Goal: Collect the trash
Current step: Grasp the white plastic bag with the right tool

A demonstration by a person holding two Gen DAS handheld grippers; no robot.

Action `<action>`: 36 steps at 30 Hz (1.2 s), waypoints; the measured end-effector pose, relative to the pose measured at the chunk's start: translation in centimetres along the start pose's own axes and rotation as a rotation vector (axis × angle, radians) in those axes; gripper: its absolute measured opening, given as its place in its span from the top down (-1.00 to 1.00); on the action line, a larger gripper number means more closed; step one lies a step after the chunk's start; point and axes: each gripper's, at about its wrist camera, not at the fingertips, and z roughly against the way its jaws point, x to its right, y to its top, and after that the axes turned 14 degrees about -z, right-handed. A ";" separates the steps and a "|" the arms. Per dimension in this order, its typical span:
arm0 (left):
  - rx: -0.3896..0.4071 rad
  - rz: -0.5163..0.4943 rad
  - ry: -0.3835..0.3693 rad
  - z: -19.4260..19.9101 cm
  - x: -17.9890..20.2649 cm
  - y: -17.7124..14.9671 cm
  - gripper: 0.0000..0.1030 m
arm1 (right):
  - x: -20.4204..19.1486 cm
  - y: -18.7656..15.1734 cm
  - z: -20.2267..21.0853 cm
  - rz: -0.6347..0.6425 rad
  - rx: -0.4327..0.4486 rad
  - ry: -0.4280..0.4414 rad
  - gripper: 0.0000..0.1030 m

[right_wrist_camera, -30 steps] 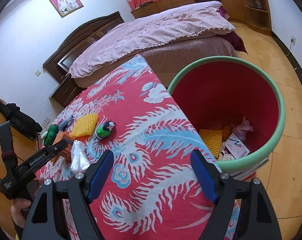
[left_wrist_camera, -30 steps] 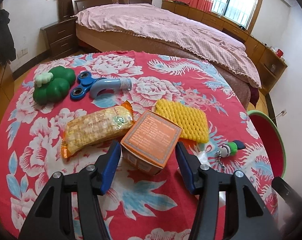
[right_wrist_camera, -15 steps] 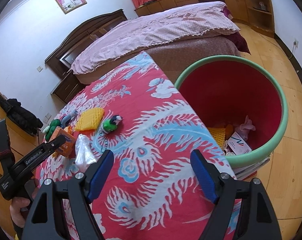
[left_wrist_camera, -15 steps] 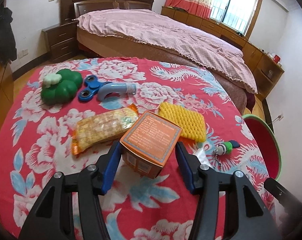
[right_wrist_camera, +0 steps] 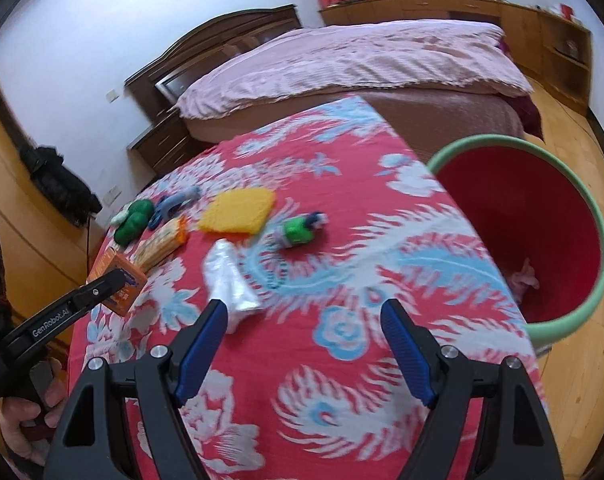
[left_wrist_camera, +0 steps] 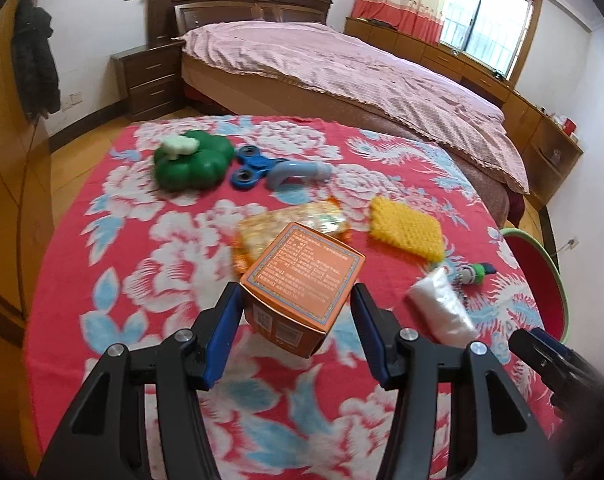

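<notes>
From the left wrist, the left gripper point(left_wrist_camera: 296, 332) has its jaws clamped on the two sides of an orange box point(left_wrist_camera: 302, 284), which hangs tilted between the blue pads, lifted clear of the table point(left_wrist_camera: 114, 264) with its red flowered cloth. Just behind the box lies a yellow snack packet point(left_wrist_camera: 302, 220), partly hidden by it. To the right of that lies a yellow sponge point(left_wrist_camera: 406, 230), flat on the cloth. Nearer the right edge a white plastic bag point(left_wrist_camera: 438, 306) lies crumpled, with a small green toy point(left_wrist_camera: 476, 270) just beyond it. At the far side of the table sit a green clover-shaped thing point(left_wrist_camera: 190, 164), a blue fidget spinner point(left_wrist_camera: 250, 168) and a pale blue bent tube point(left_wrist_camera: 298, 170), the last two touching. The rim of a red bin point(left_wrist_camera: 542, 280) shows past the table's right edge. A bed with a pink cover stands behind.

From the right wrist, the right gripper point(right_wrist_camera: 304, 356) hovers over the cloth with jaws spread wide and nothing between them; the white plastic bag point(right_wrist_camera: 228, 276) lies just ahead of its left pad. The red bin point(right_wrist_camera: 522, 220), green-rimmed, stands on the floor beside the table's right edge, with a scrap of pink trash point(right_wrist_camera: 524, 276) inside. At the left, a hand point(right_wrist_camera: 26, 420) holds the other gripper, the orange box point(right_wrist_camera: 116, 276) in its jaws.
</notes>
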 end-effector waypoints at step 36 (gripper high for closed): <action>0.011 0.062 0.034 1.8 -4.0 -3.0 -0.09 | -4.7 -2.7 -4.4 0.127 -0.007 -0.033 0.24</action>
